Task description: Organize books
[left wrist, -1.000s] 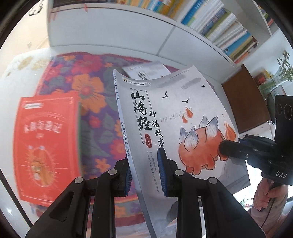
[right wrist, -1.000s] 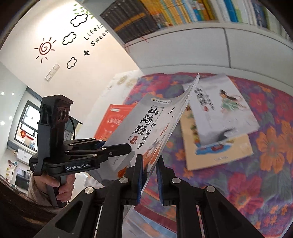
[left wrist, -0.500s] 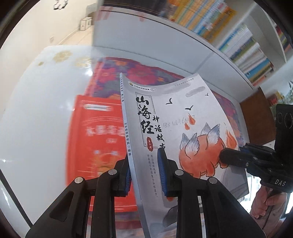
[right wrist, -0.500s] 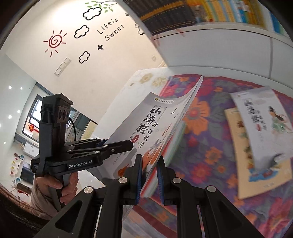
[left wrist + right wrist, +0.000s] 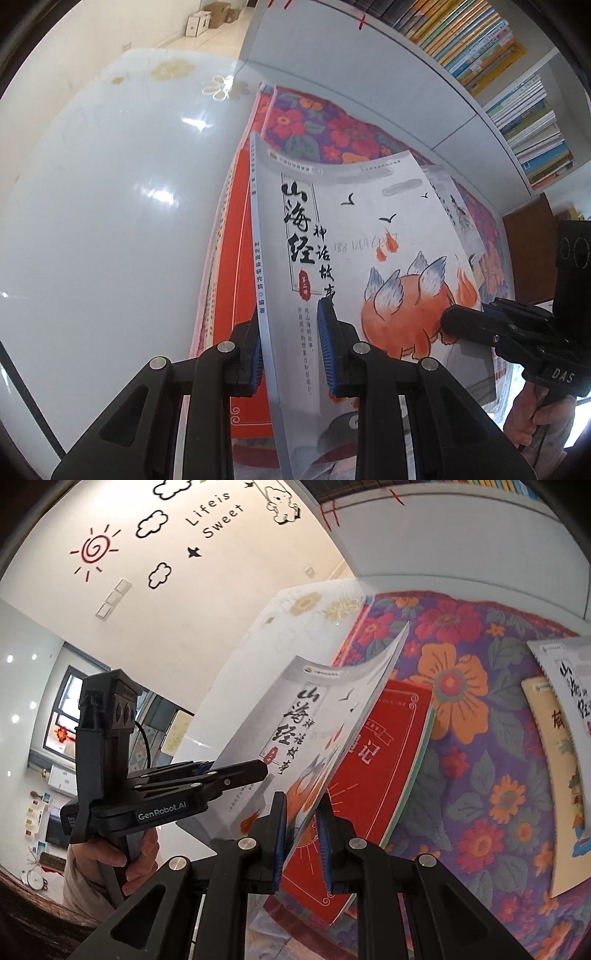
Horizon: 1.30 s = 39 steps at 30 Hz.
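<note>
Both grippers' fingers (image 5: 277,830) clamp a grey book (image 5: 295,734) tilted over a red book (image 5: 373,775) on floral cloth (image 5: 480,760).

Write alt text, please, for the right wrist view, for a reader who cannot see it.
Both grippers hold a grey book tilted above a red book lying on a floral cloth. The right gripper pinches its lower edge, and the left gripper, in a hand, clamps it from the left. Two more books overlap at the right edge.
</note>
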{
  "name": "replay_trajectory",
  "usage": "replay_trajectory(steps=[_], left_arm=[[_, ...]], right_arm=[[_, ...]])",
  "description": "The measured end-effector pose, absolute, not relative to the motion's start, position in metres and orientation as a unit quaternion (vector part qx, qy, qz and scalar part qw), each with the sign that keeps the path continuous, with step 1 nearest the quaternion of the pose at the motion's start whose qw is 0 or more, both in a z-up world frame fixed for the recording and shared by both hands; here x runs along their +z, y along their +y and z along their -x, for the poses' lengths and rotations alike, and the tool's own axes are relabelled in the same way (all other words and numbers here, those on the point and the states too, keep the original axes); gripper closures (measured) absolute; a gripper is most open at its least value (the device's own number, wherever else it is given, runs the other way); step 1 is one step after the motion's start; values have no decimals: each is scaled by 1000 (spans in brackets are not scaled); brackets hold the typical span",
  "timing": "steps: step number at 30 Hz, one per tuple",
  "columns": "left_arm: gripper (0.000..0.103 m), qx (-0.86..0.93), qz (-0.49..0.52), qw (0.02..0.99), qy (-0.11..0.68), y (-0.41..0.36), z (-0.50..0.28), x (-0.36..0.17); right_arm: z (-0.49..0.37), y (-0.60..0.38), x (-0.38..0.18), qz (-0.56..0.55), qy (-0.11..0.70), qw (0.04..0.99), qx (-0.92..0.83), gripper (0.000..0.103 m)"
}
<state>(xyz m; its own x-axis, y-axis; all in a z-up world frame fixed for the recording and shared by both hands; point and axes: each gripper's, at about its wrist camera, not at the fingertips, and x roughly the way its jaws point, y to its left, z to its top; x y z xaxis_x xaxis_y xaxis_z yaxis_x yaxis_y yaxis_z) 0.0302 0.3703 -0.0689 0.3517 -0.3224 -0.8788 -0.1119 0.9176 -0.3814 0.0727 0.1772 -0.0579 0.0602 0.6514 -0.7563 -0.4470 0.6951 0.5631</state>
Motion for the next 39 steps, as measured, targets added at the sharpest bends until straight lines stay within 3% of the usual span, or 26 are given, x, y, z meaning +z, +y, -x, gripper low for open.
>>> replay_trajectory(steps=[8, 20, 29, 34, 39], left_arm=[[74, -48, 198, 784, 586, 374, -26, -85], [64, 0, 150, 794, 590, 379, -23, -77], [64, 21, 156, 798, 582, 384, -22, -67], [63, 36, 155, 802, 576, 381, -20, -59], [63, 38, 168, 807, 565, 364, -21, -46]], right_arm=[[-67, 166, -92, -152, 610, 691, 358, 88], [-65, 165, -108, -151, 621, 695, 329, 88], [-67, 155, -113, -182, 633, 685, 312, 86], [-68, 136, -105, -191, 626, 689, 312, 76], [-69, 101, -94, -202, 612, 702, 304, 74]])
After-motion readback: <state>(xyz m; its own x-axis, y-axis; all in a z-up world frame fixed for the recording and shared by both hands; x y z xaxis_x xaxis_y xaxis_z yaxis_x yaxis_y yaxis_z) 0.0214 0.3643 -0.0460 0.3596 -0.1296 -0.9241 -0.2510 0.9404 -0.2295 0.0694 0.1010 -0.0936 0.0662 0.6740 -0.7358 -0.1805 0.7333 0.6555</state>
